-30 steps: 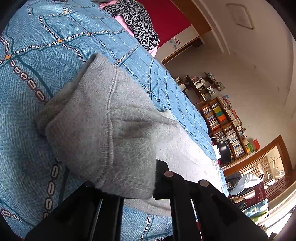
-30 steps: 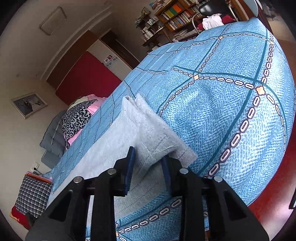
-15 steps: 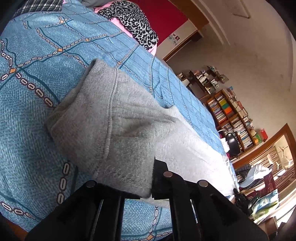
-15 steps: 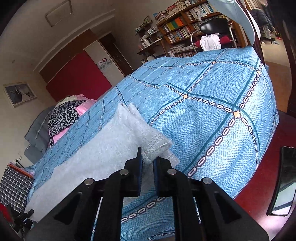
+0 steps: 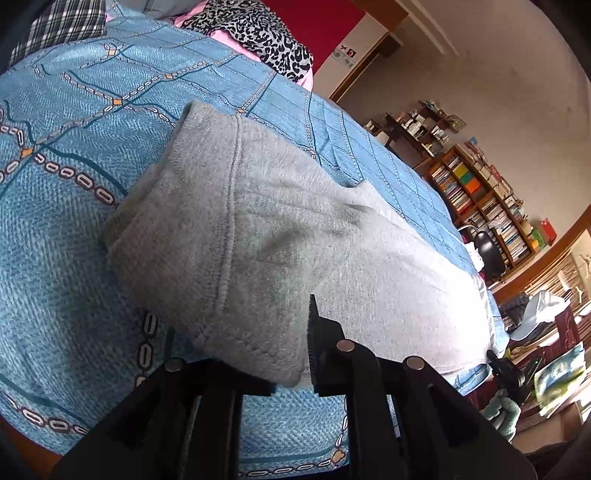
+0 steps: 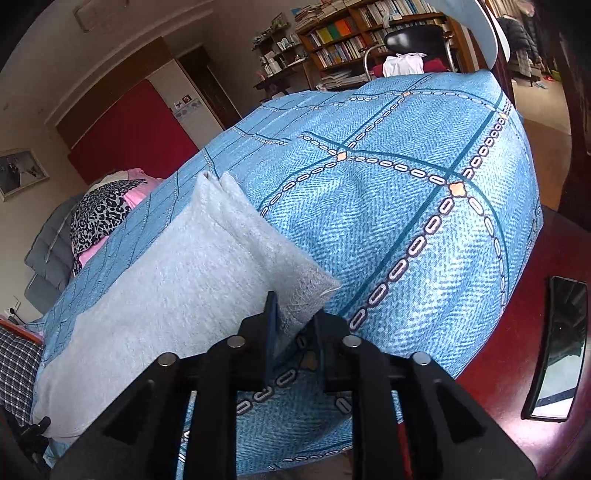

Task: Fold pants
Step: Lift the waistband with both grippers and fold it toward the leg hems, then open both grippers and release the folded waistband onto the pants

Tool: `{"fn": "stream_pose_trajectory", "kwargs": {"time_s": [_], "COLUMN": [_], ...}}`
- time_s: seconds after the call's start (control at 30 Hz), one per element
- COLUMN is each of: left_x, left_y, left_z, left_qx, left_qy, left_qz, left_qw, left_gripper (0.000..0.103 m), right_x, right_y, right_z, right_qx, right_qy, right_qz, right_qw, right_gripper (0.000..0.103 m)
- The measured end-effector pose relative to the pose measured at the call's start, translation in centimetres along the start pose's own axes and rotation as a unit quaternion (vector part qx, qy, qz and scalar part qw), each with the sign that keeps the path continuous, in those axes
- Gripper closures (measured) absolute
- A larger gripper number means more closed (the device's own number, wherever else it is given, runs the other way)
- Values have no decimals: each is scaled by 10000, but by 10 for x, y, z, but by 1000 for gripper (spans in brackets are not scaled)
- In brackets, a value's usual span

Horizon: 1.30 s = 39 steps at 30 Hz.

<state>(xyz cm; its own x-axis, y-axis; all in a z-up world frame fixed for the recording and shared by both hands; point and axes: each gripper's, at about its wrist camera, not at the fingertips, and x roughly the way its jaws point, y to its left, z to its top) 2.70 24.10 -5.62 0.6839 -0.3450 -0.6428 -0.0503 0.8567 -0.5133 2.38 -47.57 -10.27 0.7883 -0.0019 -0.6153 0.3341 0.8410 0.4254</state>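
Observation:
Grey sweatpants (image 5: 280, 243) lie lengthwise on a bed with a blue patterned cover (image 5: 74, 155). In the left wrist view my left gripper (image 5: 291, 373) is shut on the waistband corner, which drapes over the left finger and hides it. In the right wrist view the pants (image 6: 177, 280) stretch away to the left, and my right gripper (image 6: 293, 325) is shut on the near corner of the leg hems.
A leopard-print and pink pile (image 5: 255, 33) lies at the head of the bed. Bookshelves (image 6: 343, 33) and a black chair (image 6: 410, 40) stand beyond the bed. A mirror (image 6: 557, 350) lies on the dark red floor to the right.
The right gripper has closed on the hem corner and drawn back toward the bed's near edge. The left gripper, holding the waistband, has pulled back too.

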Motion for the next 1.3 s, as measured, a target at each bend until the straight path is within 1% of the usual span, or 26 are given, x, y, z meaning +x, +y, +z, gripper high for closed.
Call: {"fn": "stream_pose_trajectory", "kwargs": {"time_s": [0.03,0.07,0.1,0.17,0.2,0.27,0.37,0.4,0.5,0.57,0.6,0.67,0.7,0.8,0.87,0.9,0.97,1.03,1.07,1.13,1.2,1.3], "left_x": [-5,-10,-15,-28,-33,-41,-42,-41,-42,-45,-46,-52,-56,-67,-69,-66,-51,-29,-18,7,30,61], "left_y": [-3,-8,-11,-13,-14,-17,-26,-31,-48,-59,-64,-67,-67,-56,-49,-49,-54,-66,-74,-91,-106,-120], "left_z": [1,2,4,7,9,14,24,27,37,43,47,50,51,53,56,59,63,66,68,69,70,79], "left_qx": [118,241,354,463,470,477,528,595,779,948,1026,1140,1159,1063,946,914,942,1093,1211,1457,1591,1550], "left_qy": [-29,-77,-145,-342,-437,-616,-797,-832,-1036,-1165,-1238,-1377,-1441,-1540,-1546,-1471,-1199,-886,-747,-389,11,562], "left_qz": [165,331,505,807,932,1068,1038,1086,1189,1271,1331,1486,1552,1698,1694,1607,1333,1093,982,736,467,144], "left_qw": [9998,9991,9980,9951,9936,9912,9900,9888,9844,9804,9780,9726,9704,9675,9687,9717,9793,9840,9849,9858,9862,9862], "left_gripper": [74,65,62,52,51,51,51,51,51,51,50,43,42,41,41,41,41,41,41,41,42,48], "right_x": [-6,-14,-22,-35,-40,-41,-30,-24,-11,-1,4,12,16,25,30,32,33,30,28,25,25,32], "right_y": [1,1,1,3,6,17,45,59,105,134,149,177,189,220,239,249,268,285,292,303,312,317], "right_z": [1,3,5,9,10,9,4,1,-10,-19,-24,-36,-41,-59,-69,-74,-83,-92,-97,-106,-115,-127], "right_qx": [-72,-142,-210,-295,-334,-457,-689,-792,-1239,-1544,-1708,-2031,-2176,-2472,-2605,-2680,-2835,-3046,-3157,-3351,-3533,-3677], "right_qy": [-167,-407,-609,-951,-1071,-1112,-880,-765,-507,-247,-114,78,177,438,588,665,758,793,808,821,847,962], "right_qz": [-266,-425,-575,-778,-759,-549,-56,133,604,913,1037,1202,1278,1526,1665,1751,1901,2035,2096,2204,2232,2192], "right_qw": [9995,9982,9963,9920,9908,9912,9937,9938,9892,9835,9798,9717,9675,9559,9492,9450,9369,9271,9219,9124,9045,8986], "right_gripper": [44,42,42,42,42,42,41,41,41,37,37,36,36,36,35,35,35,35,30,25,24,24]}}
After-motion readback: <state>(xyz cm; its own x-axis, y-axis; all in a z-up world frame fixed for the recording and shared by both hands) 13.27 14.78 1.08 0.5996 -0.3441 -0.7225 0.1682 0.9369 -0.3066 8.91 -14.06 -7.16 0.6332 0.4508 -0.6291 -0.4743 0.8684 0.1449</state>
